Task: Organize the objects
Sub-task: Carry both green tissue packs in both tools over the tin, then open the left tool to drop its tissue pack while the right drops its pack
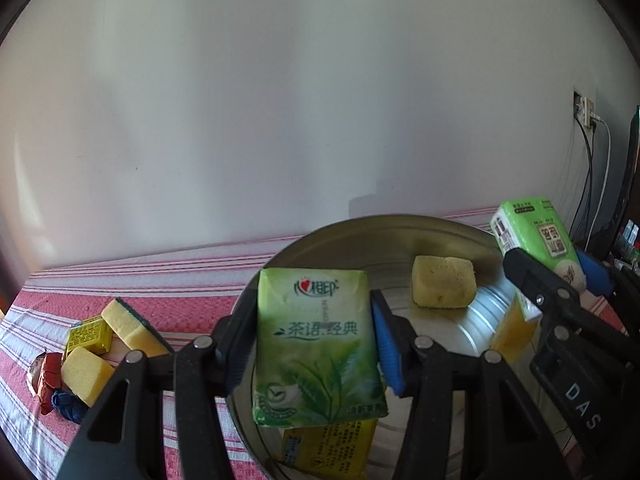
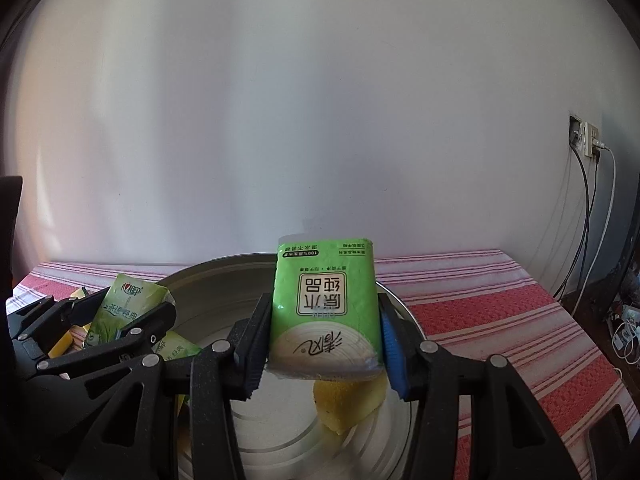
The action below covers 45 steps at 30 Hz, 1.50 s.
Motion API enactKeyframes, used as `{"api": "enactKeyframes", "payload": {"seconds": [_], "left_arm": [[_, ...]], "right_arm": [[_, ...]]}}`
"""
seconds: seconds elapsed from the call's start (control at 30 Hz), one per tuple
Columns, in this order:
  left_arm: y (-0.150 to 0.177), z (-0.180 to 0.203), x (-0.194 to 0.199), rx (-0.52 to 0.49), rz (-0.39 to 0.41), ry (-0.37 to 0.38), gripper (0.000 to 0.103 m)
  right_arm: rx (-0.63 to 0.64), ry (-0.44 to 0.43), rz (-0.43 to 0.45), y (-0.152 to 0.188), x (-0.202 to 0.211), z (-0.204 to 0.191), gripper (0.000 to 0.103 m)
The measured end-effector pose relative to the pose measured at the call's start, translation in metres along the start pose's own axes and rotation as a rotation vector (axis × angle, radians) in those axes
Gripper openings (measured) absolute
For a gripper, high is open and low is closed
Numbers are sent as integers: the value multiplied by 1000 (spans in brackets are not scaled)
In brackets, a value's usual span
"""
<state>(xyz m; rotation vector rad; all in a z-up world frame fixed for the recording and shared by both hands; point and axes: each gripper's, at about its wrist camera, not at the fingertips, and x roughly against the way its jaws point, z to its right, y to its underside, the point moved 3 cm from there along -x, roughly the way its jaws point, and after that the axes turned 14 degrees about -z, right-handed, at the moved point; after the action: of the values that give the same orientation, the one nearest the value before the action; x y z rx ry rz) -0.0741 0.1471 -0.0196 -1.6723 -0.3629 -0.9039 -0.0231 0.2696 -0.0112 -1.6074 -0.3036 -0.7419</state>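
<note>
Right up against the lens, the left gripper [image 1: 314, 344] has its jaws partly closed and clamped on a pale green tissue pack with a tea-leaf print [image 1: 316, 344], held upright over the near side of the round metal basin [image 1: 400, 232]. Over on the other side, the right gripper [image 2: 322, 336] is doing the same job: jaws narrowed onto a brighter green tissue pack [image 2: 324, 308], black pad on one flank, blue pad on the other, pack poised above the basin too.

So where are we? Partway, by the look of it. Already in the basin: a yellow sponge block [image 1: 443, 286] towards the back, and a yellow packet with dark print [image 1: 328, 450] lying on the bottom just under the left-hand pack. Both tissue packs are over the basin but not let go yet. And there's more waiting out on the red-and-white striped cloth surface [image 1: 168, 280]: a yellow-and-green scouring sponge [image 1: 128, 328], another yellow sponge block [image 1: 86, 374], a small yellow packet [image 1: 88, 334], a red wrapper [image 1: 50, 376] and something dark blue I can't make out, all heaped together well apart from the basin.

Both packs look soft and plump, plastic film lightly creased, squeezed in a touch where the pads bite, corners intact, nothing torn
</note>
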Motion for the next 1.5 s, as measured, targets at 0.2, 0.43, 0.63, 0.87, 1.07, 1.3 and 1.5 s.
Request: {"api": "enactKeyframes", "payload": {"seconds": [0.2, 0.43, 0.63, 0.87, 1.07, 1.3, 1.5], "left_arm": [[1, 4, -6, -12, -15, 3, 54], [2, 3, -9, -9, -36, -9, 54], [2, 5, -13, -11, -43, -17, 54], [2, 8, -22, -22, -44, -22, 54], [0, 3, -25, 7, -48, -32, 75], [-6, -16, -12, 98, 29, -13, 103], [-5, -21, -9, 100, 43, -20, 103]], "right_arm": [[0, 3, -17, -1, 0, -2, 52], [2, 11, -50, 2, -6, -1, 52], [0, 10, -64, 3, -10, -1, 52], [2, -2, -87, 4, -15, -1, 52], [-39, -17, -81, 5, -14, 4, 62], [-179, -61, -37, 3, -4, 25, 81], [-191, -104, -22, 4, -1, 18, 82]]}}
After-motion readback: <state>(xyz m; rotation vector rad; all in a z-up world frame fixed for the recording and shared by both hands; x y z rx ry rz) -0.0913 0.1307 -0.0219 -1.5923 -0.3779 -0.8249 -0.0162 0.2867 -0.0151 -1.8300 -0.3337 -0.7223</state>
